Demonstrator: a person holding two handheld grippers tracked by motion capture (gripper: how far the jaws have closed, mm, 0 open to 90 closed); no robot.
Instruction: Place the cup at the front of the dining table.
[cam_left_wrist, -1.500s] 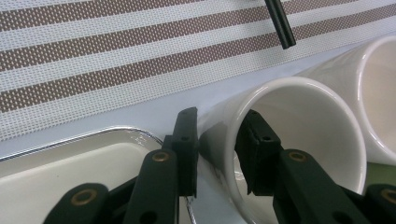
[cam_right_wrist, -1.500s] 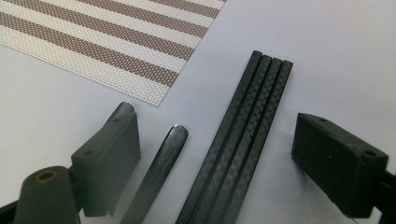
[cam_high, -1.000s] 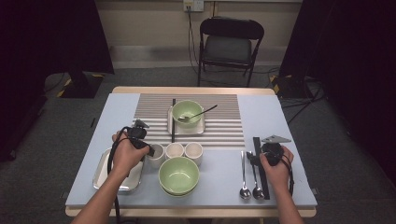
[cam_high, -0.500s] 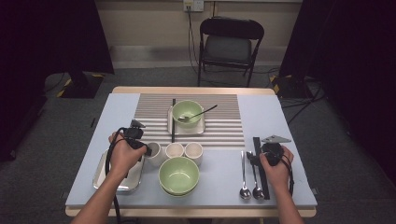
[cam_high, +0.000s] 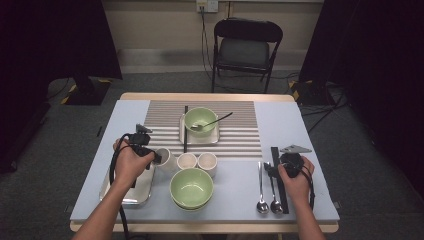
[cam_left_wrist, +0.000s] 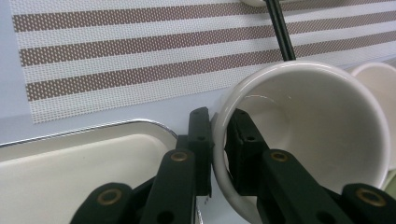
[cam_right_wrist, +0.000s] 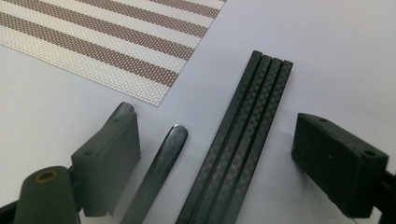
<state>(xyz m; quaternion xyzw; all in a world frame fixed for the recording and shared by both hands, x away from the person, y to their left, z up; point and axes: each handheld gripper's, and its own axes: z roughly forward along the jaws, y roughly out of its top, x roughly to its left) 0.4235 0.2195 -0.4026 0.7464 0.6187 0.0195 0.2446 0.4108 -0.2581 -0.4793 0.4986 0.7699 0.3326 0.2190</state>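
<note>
My left gripper (cam_high: 156, 156) is at the leftmost of three white cups (cam_high: 165, 159), just right of the metal tray (cam_high: 127, 192). In the left gripper view its jaws have just been closing and the gripper (cam_left_wrist: 218, 116) pinches the cup (cam_left_wrist: 303, 140) by its wall, one jaw inside and one outside. My right gripper (cam_high: 278, 162) rests over black chopsticks (cam_high: 281, 195) at the right. There the gripper (cam_right_wrist: 219, 121) stands open, with the chopsticks (cam_right_wrist: 243, 135) and a spoon handle (cam_right_wrist: 161, 163) lying between its jaws, untouched.
Two more white cups (cam_high: 187, 161) (cam_high: 207, 161) stand beside the held one, with stacked green bowls (cam_high: 191, 187) in front. A green bowl with a spoon (cam_high: 201, 120) sits on a plate on the striped placemat (cam_high: 235, 135). Two spoons (cam_high: 261, 204) lie left of the chopsticks.
The left gripper's jaws have drawn in on the leftmost cup's rim, and that hand has shifted slightly. The right hand has kept still.
</note>
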